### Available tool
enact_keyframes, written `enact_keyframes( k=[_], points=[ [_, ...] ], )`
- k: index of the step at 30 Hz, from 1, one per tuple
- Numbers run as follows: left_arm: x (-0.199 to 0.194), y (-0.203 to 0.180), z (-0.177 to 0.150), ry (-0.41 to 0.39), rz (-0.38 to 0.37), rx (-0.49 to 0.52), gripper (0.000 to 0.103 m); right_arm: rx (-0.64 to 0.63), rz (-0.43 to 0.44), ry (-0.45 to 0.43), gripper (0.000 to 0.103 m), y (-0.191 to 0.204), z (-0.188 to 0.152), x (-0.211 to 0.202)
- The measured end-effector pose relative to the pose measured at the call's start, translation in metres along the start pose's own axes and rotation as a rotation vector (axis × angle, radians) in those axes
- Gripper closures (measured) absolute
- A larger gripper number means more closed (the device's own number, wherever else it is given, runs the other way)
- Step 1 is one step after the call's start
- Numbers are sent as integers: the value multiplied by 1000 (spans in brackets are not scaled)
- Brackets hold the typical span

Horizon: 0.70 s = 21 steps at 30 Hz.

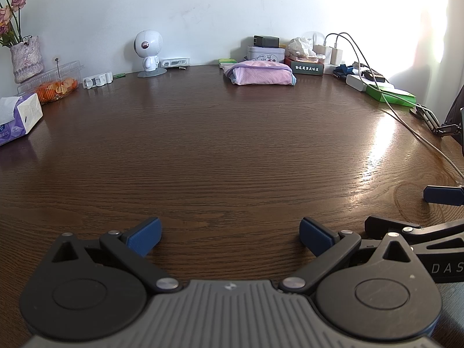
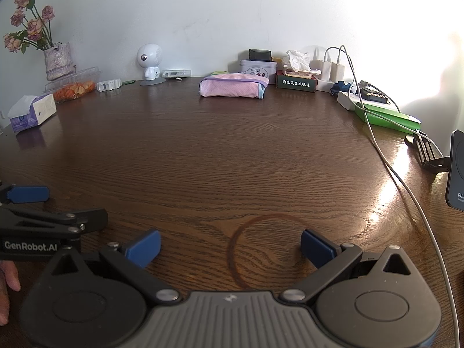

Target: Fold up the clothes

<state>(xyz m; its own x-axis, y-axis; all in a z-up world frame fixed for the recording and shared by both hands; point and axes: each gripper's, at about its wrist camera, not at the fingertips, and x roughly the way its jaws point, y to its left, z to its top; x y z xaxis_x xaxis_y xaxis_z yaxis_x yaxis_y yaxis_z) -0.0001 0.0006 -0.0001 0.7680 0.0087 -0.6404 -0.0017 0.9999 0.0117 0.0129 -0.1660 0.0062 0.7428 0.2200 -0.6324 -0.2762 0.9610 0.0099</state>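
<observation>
Presently both grippers rest low over the near edge of the dark wooden table (image 1: pixel 220 150), side by side. The left gripper (image 1: pixel 230 236) has its blue fingers spread wide with nothing between them; the right gripper (image 2: pixel 230 245) is likewise spread wide and empty, standing over a faint ring stain (image 2: pixel 261 249) in the wood. The only garment in view is a folded pink cloth (image 1: pixel 261 74), lying flat near the far edge of the table, right of centre, well apart from both grippers. Its long axis runs parallel to that far edge, left to right; a purple-trimmed fold faces upward, and a pale blue layer shows at its right end. It appears already folded into a compact bundle, so I judge the task either finished for this piece or awaiting another. Risks, in my judgement: the bundle sits just beside a dark green box (image 1: pixel 308 68) and in front of a decorated tin (image 1: pixel 265 53), so a reach across the table could knock these or drag them with the cloth. A white charging cable (image 2: pixel 406 185) trails along the right edge, and the right gripper passing that way could snag it and pull the chargers (image 2: pixel 330 71). Gripping the bundle by a single layer would likely undo the fold. A tissue pack (image 1: pixel 17 116) lies at the left edge, clear of any direct path.
</observation>
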Motion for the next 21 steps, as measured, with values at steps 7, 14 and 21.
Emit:
enact_keyframes(
  k=[7,14,21],
  points=[
    [0,1,0,-1,0,0,1,1,1,5,0,0,0,0],
    [0,1,0,0,0,0,1,1,1,5,0,-1,0,0],
    [0,0,0,0,0,0,1,3,0,5,0,-2,1,0]
  ],
)
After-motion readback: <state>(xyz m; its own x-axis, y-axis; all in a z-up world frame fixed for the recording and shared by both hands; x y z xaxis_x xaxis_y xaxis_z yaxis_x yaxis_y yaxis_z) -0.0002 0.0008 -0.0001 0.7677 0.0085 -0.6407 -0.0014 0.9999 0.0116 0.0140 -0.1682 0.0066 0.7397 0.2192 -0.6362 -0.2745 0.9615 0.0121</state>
